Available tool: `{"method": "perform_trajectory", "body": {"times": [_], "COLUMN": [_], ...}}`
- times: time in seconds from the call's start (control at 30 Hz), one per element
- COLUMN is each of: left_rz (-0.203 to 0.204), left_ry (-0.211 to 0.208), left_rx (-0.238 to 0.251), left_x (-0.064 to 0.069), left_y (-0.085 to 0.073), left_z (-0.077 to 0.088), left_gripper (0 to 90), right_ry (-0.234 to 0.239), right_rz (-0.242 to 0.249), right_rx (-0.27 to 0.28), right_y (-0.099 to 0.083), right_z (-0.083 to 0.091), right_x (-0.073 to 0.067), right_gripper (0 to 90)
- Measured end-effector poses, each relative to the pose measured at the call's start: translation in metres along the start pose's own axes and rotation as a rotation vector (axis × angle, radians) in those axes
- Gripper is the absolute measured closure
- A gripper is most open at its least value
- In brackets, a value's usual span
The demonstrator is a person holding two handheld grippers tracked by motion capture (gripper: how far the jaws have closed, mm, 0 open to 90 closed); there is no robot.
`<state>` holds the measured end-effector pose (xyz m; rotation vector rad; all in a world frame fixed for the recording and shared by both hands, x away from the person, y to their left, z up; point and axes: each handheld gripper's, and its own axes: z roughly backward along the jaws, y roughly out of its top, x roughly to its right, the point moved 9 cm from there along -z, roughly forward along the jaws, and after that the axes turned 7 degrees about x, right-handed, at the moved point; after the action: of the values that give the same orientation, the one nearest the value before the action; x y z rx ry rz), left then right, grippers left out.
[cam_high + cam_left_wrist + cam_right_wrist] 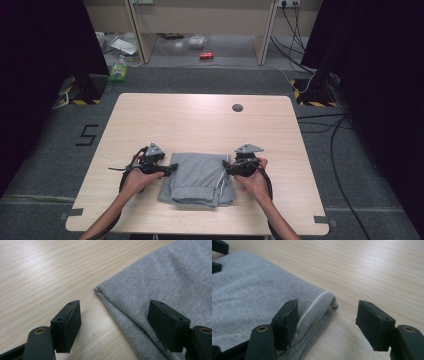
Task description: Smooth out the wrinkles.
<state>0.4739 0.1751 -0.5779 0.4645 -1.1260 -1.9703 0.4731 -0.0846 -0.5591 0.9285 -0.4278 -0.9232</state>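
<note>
Both of my hand-held grippers rest at the folded grey garment [198, 179], one on each side. My left hand-held gripper [172, 167] stands open at the garment's left edge; in the left gripper view one black jaw sits over bare wood and the other over the cloth, with the folded corner [98, 289] just ahead of the gap and nothing pinched. My right hand-held gripper [226, 167] is also open at the right edge; in the right gripper view its jaws straddle the far right corner [332, 302], where a white cord [314, 303] runs along the fold, and the pads press on nothing. The garment lies flat on the near middle of the light wooden tabletop [200, 120]. A small dark round disc [237, 107] sits near the far edge, well apart from the cloth.
</note>
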Motion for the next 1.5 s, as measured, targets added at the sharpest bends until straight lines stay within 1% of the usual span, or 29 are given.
{"method": "perform_trajectory", "body": {"times": [0.1,0.27,0.3,0.43,0.5,0.53,0.57,0.6,0.67,0.73,0.83,0.97,1.17,1.27,1.5], "left_rz": [0.003,0.006,0.001,0.004,-0.005,-0.008,-0.001,-0.006,-0.001,0.001,0.005,0.009,0.011,0.012,0.017], "left_ry": [-0.008,0.002,0.011,0.011,0.015,0.015,0.010,0.016,0.011,0.017,0.027,0.035,0.039,0.040,0.046], "left_rx": [0.003,0.004,0.003,0.002,0.001,0.001,0.000,0.001,0.000,0.000,0.004,0.003,0.002,0.002,0.002], "left_x": [0.001,0.001,0.001,0.002,0.001,0.001,0.003,0.002,0.003,0.003,0.001,-0.002,-0.005,-0.006,-0.010], "left_y": [0.000,-0.001,0.000,-0.001,0.000,0.000,0.000,0.001,0.004,0.008,0.014,0.020,0.024,0.026,0.031], "left_z": [0.000,0.000,0.000,0.000,-0.001,-0.001,-0.002,-0.003,-0.008,-0.014,-0.023,-0.031,-0.038,-0.041,-0.048], "left_gripper": [26.8,26.9,26.9,26.9,26.9,26.8,26.7,26.7,26.6,26.5,26.4,26.4,26.3,26.2,26.2], "right_ry": [0.003,-0.005,-0.005,-0.003,0.000,0.000,-0.002,-0.007,-0.017,-0.036,-0.051,-0.056,-0.071,-0.077,-0.096], "right_rz": [-0.012,-0.006,-0.013,-0.029,-0.030,-0.044,-0.049,-0.050,-0.039,-0.030,-0.021,-0.049,-0.057,-0.067,-0.070], "right_rx": [-0.003,-0.014,-0.017,-0.024,-0.025,-0.029,-0.025,-0.025,-0.025,-0.025,-0.029,-0.021,-0.016,-0.021,-0.024], "right_y": [-0.002,-0.005,-0.007,-0.008,-0.008,-0.008,-0.007,-0.006,-0.004,-0.001,0.003,0.005,0.008,0.010,0.016], "right_z": [-0.001,-0.003,-0.004,-0.004,-0.006,-0.007,-0.009,-0.010,-0.013,-0.015,-0.018,-0.021,-0.026,-0.028,-0.036], "right_x": [0.001,-0.001,-0.001,0.001,0.002,0.003,0.005,0.007,0.012,0.018,0.028,0.037,0.045,0.048,0.056], "right_gripper": [35.6,36.6,36.7,36.1,35.7,35.3,35.3,35.3,35.3,35.3,35.2,34.5,34.0,34.0,34.0]}}
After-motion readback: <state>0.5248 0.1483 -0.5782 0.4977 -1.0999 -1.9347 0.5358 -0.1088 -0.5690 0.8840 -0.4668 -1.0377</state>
